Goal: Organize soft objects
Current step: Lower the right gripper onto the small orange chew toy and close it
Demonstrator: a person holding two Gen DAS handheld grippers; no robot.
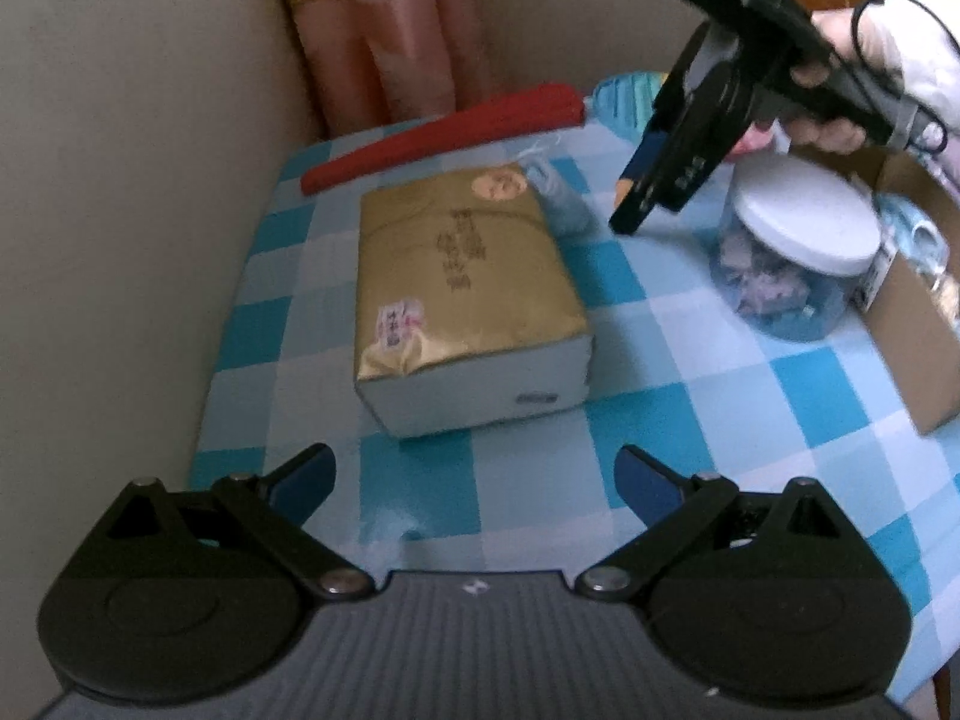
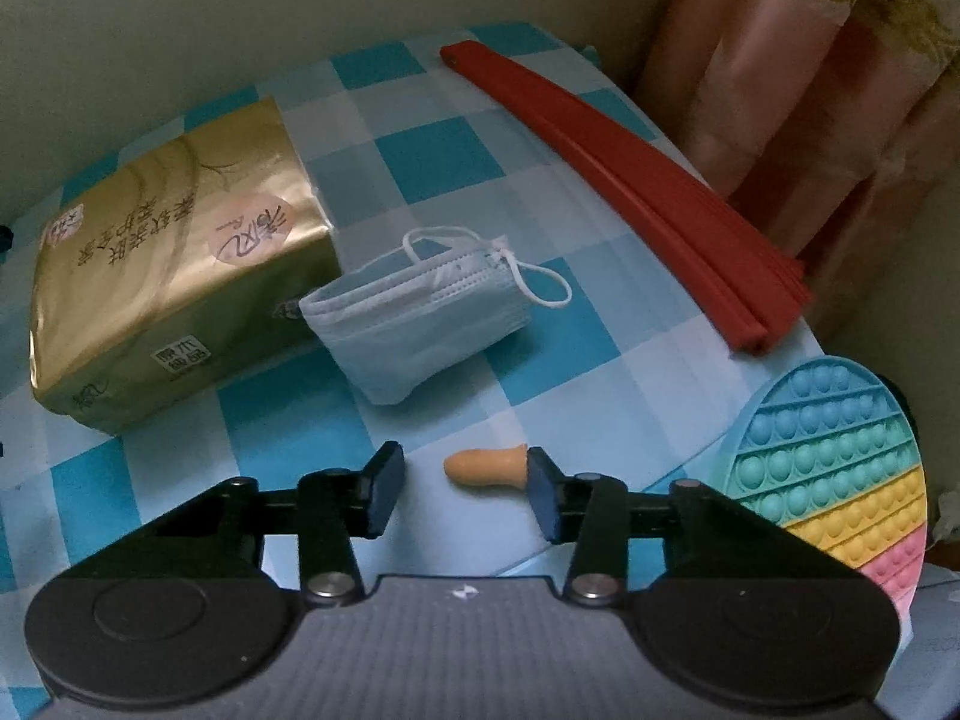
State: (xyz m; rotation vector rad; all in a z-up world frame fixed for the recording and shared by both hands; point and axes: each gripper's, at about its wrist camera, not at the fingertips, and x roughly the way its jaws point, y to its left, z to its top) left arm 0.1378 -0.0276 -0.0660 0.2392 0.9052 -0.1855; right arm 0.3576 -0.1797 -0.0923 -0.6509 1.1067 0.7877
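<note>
Blue-and-white checked cloth (image 2: pixel 432 156) covered the table, with the gold tissue pack (image 2: pixel 174 252) as my landmark. Just right of the pack lay a folded blue face mask (image 2: pixel 420 324); beyond that, a closed red fan (image 2: pixel 630 180). Nearer me than the mask, my right gripper (image 2: pixel 462 489) stood partly apart around an orange earplug (image 2: pixel 483 465), one pad touching its end. My left gripper (image 1: pixel 477 480) hung wide open before the pack.
</note>
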